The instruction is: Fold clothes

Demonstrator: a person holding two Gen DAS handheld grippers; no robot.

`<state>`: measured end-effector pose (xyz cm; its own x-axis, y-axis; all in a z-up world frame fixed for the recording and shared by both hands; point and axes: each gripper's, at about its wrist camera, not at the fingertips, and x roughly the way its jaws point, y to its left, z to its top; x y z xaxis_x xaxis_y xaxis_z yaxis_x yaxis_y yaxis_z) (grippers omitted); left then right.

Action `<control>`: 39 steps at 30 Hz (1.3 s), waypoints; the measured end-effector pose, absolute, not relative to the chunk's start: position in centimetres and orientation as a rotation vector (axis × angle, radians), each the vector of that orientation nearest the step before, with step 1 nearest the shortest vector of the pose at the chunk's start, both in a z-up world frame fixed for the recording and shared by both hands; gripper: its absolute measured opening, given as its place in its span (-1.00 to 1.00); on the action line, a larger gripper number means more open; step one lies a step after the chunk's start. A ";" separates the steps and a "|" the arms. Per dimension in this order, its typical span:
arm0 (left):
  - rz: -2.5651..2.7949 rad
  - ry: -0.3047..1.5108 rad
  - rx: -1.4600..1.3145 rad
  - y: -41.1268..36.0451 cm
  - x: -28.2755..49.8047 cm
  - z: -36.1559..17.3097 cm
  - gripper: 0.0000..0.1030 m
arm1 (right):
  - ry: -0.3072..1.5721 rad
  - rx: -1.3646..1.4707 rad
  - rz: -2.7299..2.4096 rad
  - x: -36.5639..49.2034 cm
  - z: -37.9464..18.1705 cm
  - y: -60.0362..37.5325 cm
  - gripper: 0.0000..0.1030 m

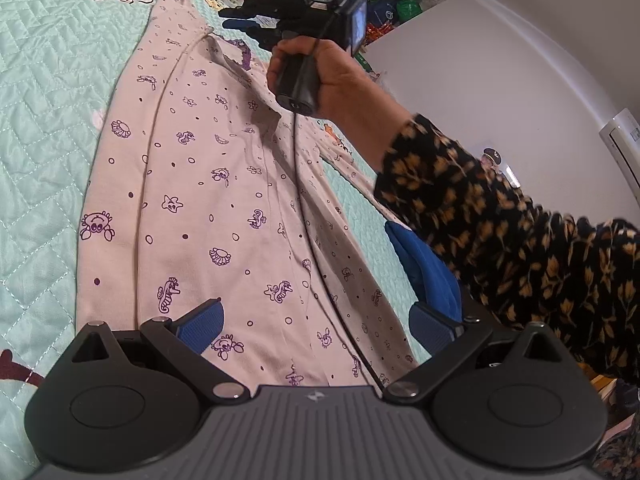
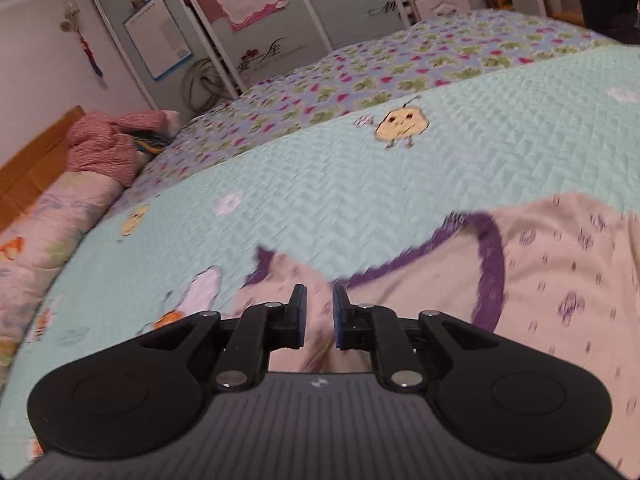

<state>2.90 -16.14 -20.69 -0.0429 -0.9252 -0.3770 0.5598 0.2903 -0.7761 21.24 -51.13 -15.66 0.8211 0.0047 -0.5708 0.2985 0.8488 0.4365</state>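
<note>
Left wrist view: a pale pink cotton pyjama top (image 1: 224,184), printed with small purple sea creatures and dots and trimmed in purple at the neck, lies spread lengthwise on a mint-green quilted bedspread (image 1: 44,128) with stitched bee pictures. One long sleeve is folded in along the body, and another runs out towards the right edge of the bed. The left tool (image 1: 316,330) sits low in the foreground with its two blue-padded fingers (image 1: 200,330) spread wide apart; the pink cloth lies below and between them, with nothing pinched. A folded deep-blue cloth (image 1: 424,268) lies just beyond the right-hand finger. Farther away, above the collar end of the top, a person's right hand (image 1: 316,76) grips the black handle of the right tool (image 1: 240,20), which points left over the garment; a thin black cable hangs from it across the cloth. The arm wears a dark sleeve (image 1: 492,220) patterned with golden leaves. White walls rise behind.

Right wrist view: the picture is blurred by motion. The right tool (image 2: 319,312) has its fingers close together with a narrow gap between them, and no cloth is clamped in it. Just below and ahead lies the purple-trimmed neckline (image 2: 490,264) of the pink top, on the bedspread. Beyond are a floral quilt (image 2: 360,76), a pink knitted bundle (image 2: 108,140) by a wooden headboard, and wardrobe doors.
</note>
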 end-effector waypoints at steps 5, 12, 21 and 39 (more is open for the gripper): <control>-1.267 1.025 -0.453 -16.4 2.9 -20.4 0.97 | 0.630 0.644 -0.206 20.1 -16.2 -50.5 -0.71; -1.267 1.031 -0.447 -17.0 3.2 -20.1 0.97 | 0.735 0.542 -0.119 22.3 -18.5 -48.1 -0.75; -1.262 1.032 -0.449 -17.0 3.2 -20.0 0.97 | 0.722 0.621 -0.085 17.9 -17.8 -49.1 -0.17; -0.784 1.083 -0.416 -20.3 1.0 -15.2 0.93 | 0.341 0.718 -0.448 -12.5 -17.7 -54.2 0.12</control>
